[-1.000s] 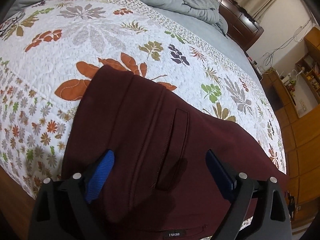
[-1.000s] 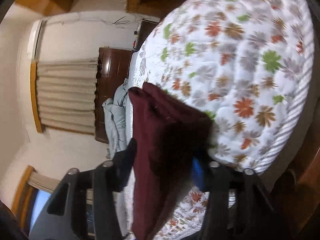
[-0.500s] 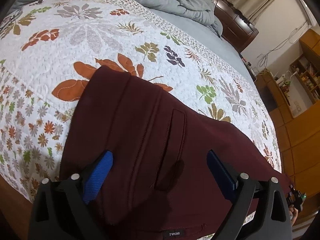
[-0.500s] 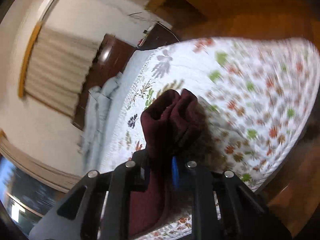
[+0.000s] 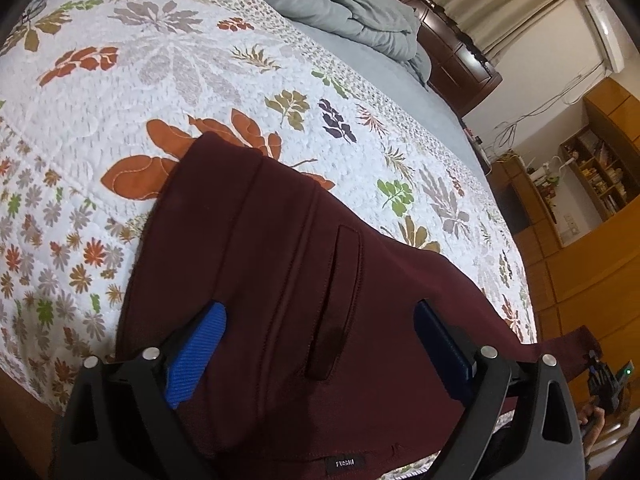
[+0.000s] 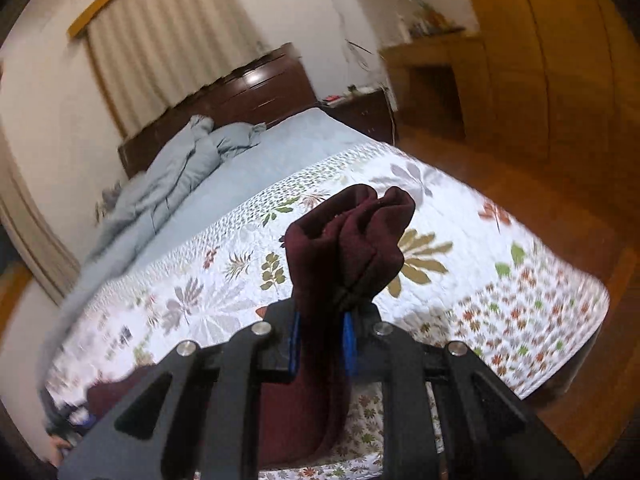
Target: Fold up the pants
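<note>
Dark maroon pants [image 5: 280, 260] lie on a floral quilt [image 5: 160, 60], waist end and small label nearest the left wrist camera. My left gripper [image 5: 318, 308] is open, its blue pads [image 5: 196, 352] spread wide over the seat beside a back pocket slit; nothing is between them. In the right wrist view my right gripper [image 6: 322, 312] is shut on a bunched fold of the pants [image 6: 352, 236], held up above the bed with fabric hanging below the jaws. The right gripper [image 5: 604, 380] also shows small at the left wrist view's lower right edge.
A crumpled grey duvet [image 5: 340, 4] lies at the head of the bed against a dark wooden headboard [image 5: 452, 52]. Wooden shelves and cabinets [image 5: 600, 184] line the right wall. Wooden floor [image 6: 520, 160] runs beside the bed.
The right gripper closed on the bunched pant fabric, then rolled upright and rose with it above the bed. The left gripper stayed almost in place, open over the waist.
</note>
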Demonstrator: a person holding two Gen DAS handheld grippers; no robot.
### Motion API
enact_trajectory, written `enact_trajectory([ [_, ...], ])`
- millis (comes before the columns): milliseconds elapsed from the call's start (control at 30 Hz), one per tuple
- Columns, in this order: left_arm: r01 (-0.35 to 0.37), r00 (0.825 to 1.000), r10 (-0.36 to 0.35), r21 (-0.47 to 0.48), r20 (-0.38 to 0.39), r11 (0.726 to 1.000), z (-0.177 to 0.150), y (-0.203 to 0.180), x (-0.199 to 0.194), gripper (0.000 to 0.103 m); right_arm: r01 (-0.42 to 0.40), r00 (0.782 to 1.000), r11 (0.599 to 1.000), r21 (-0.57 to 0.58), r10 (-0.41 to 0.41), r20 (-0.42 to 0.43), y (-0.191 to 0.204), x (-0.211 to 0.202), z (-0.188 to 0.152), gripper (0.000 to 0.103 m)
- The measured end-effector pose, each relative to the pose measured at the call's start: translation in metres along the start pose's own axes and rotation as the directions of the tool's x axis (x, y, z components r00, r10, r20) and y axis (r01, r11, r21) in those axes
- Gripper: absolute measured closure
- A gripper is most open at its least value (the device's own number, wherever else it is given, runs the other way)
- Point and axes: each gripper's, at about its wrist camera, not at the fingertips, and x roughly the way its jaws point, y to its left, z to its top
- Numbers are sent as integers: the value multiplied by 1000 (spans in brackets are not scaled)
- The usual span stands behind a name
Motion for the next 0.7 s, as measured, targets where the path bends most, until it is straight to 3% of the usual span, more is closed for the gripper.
enact_trajectory([
  [300,47,999,-46,-23,14,999,-2,4,-6,8,0,1000,980,-201,-4,-18,78,3,-5,87],
  [500,69,998,-68,-21,17,997,-5,6,-10,8,-33,999,968,-250,23,-47,114,10,-12,87],
  [700,86,996,-86,8,31,996,-9,2,-17,8,-30,997,928,-372,2,-75,158,20,-27,87],
])
